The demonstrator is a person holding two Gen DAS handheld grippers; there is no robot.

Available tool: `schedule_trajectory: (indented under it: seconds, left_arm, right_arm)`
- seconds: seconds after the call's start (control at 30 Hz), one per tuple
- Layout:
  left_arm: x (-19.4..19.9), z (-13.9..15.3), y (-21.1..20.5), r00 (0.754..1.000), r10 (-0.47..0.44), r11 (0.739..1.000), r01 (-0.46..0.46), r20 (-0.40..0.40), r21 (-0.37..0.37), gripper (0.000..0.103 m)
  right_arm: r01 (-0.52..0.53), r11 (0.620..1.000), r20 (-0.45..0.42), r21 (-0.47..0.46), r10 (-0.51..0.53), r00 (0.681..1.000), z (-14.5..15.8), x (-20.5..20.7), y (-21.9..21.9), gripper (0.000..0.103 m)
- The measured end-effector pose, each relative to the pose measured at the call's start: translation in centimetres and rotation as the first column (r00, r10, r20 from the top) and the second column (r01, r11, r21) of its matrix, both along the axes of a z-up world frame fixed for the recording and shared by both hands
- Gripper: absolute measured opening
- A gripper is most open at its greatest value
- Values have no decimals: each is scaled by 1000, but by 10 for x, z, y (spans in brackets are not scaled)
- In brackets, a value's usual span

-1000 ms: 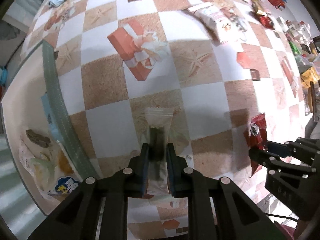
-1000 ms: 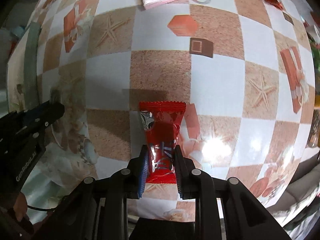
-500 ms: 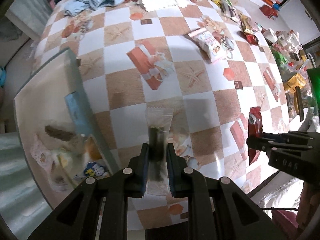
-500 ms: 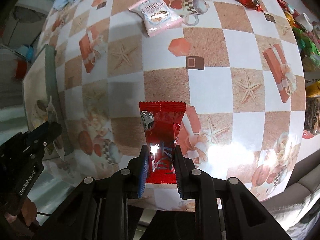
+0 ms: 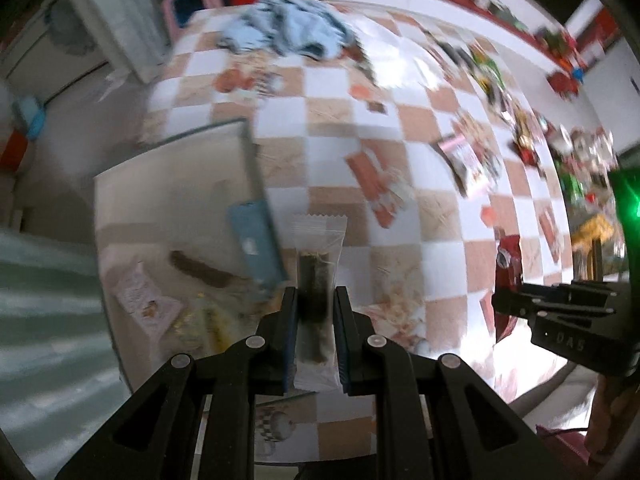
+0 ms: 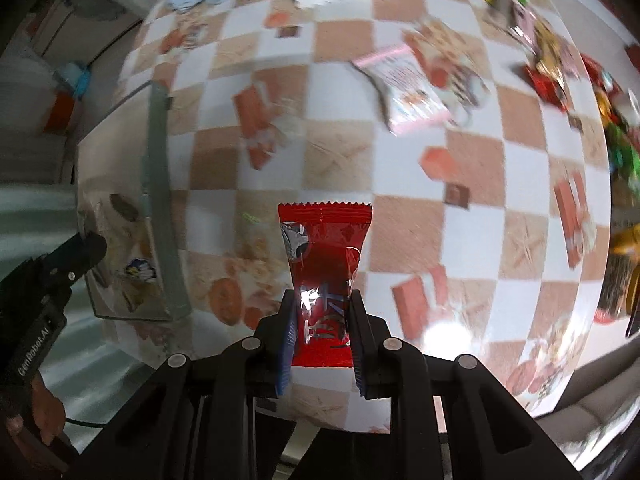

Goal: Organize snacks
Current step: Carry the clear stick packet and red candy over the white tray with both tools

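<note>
Left wrist view: the left gripper [image 5: 315,312] has its jaws clamped on a clear packet [image 5: 317,240] with a dark bar inside, above the checked tabletop [image 5: 328,132] beside a tray [image 5: 168,184] of snacks. "DAS" reads on the right gripper [image 6: 322,312], whose jaws pinch a red packet [image 6: 324,240] with unreadable silver print. "GenRobot.AI" marks the left gripper's body. Blue cloth [image 5: 288,28] lies far off.

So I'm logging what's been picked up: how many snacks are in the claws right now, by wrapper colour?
Clear wrapper with dark bar, in the left claw: 1
Red wrapper, in the right claw: 1
Total: 2
</note>
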State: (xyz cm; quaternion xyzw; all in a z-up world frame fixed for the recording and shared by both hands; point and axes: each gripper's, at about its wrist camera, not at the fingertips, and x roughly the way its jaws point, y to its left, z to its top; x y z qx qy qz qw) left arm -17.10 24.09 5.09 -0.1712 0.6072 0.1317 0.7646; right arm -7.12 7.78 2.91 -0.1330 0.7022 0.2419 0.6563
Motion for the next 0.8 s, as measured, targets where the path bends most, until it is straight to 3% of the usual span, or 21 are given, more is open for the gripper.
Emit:
schedule_trajectory:
  seconds: [0.33, 0.8]
  left_arm:
    - [-42, 6, 59, 986, 168, 986, -169, 11, 9, 19]
    - [-74, -10, 101, 962, 273, 962, -272, -21, 26, 19]
  right_arm:
    - [-126, 992, 23, 23, 126, 992, 1, -15, 60, 26]
    - [-314, 949, 28, 41, 313, 949, 4, -51, 152, 26]
